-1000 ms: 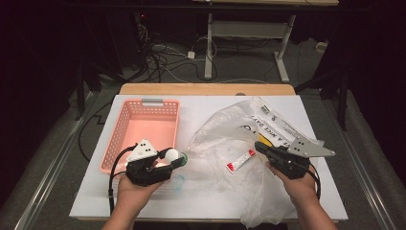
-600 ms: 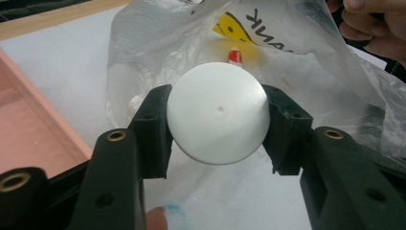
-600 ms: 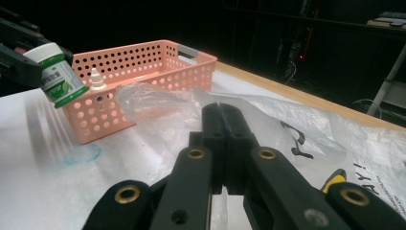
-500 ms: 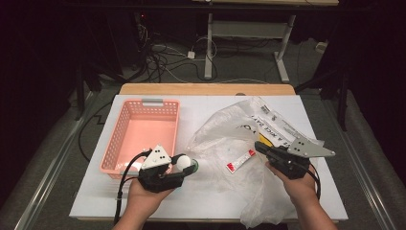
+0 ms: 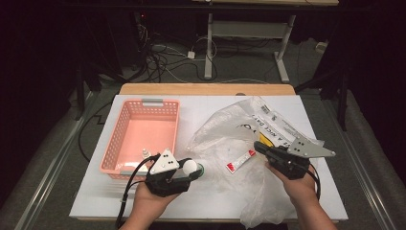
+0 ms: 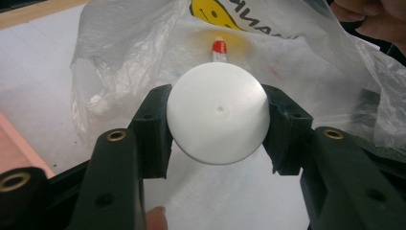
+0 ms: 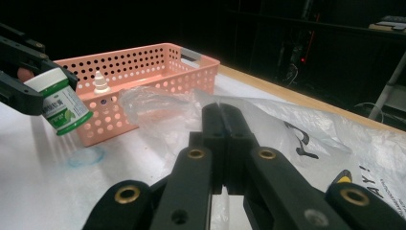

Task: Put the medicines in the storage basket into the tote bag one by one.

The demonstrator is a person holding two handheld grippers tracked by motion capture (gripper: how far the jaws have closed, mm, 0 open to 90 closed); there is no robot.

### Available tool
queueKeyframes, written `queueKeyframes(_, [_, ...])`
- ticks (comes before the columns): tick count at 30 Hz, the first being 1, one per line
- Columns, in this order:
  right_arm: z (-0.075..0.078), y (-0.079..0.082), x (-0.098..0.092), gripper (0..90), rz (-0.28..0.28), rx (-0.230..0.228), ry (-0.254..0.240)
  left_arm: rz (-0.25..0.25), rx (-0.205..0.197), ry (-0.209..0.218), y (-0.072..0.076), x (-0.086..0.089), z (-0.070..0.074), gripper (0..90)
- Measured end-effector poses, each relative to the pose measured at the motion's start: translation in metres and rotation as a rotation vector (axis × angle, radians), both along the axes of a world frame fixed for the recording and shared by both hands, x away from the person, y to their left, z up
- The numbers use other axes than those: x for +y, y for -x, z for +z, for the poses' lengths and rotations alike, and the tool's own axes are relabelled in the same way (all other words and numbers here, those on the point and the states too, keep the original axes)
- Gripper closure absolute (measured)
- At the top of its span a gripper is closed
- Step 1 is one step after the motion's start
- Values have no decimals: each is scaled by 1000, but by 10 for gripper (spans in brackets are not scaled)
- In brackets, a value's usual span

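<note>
Our left tool [image 6: 218, 143] is clamped on a white-capped bottle [image 6: 218, 117] held above the tabletop [image 5: 210, 108], between the pink basket [image 5: 125, 124] and the plastic bag [image 5: 239, 139]. Our right tool [image 7: 222, 120] has its jaws pressed together, pinching the bag's thin film.

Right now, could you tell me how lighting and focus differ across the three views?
High view: table brightly lit, surroundings dark. Left gripper view: white jar lid sharp, slightly overexposed; plastic bag softly glaring. Right gripper view: near jaws blurred, pink basket clearer, background black.
</note>
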State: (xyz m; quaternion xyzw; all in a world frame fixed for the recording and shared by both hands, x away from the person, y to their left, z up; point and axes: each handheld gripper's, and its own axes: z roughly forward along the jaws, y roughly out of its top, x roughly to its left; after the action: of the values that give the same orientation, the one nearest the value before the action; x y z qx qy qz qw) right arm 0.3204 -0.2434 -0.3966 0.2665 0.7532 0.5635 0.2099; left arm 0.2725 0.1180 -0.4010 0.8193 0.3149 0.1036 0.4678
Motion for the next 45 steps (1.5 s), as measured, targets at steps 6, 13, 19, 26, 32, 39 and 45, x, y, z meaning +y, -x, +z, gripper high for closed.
queueKeyframes(6, [1, 0, 0, 900, 2, -4, -1, -13, 5, -7, -2, -8, -3, 487])
queueKeyframes(13, [1, -1, 0, 900, 0, -3, -8, -24, -4, -15, -8, -21, -1, 487])
queueKeyframes(19, [2, -1, 0, 900, 1, -2, -9, -31, -5, -7, -17, -35, -3, 487])
queueKeyframes(26, [2, -2, 1, 900, -1, -2, -15, -43, -15, -25, -29, -55, -8, 487])
queueKeyframes(32, [2, -3, 1, 900, 1, -3, -15, -37, -9, -36, -41, -72, -16, 487])
queueKeyframes(39, [2, -3, 2, 900, 1, -1, -19, -23, -4, -41, -57, -89, -24, 487])
queueKeyframes(45, [1, -5, 1, 900, 1, 2, -23, -11, -1, -57, -73, -103, -31, 486])
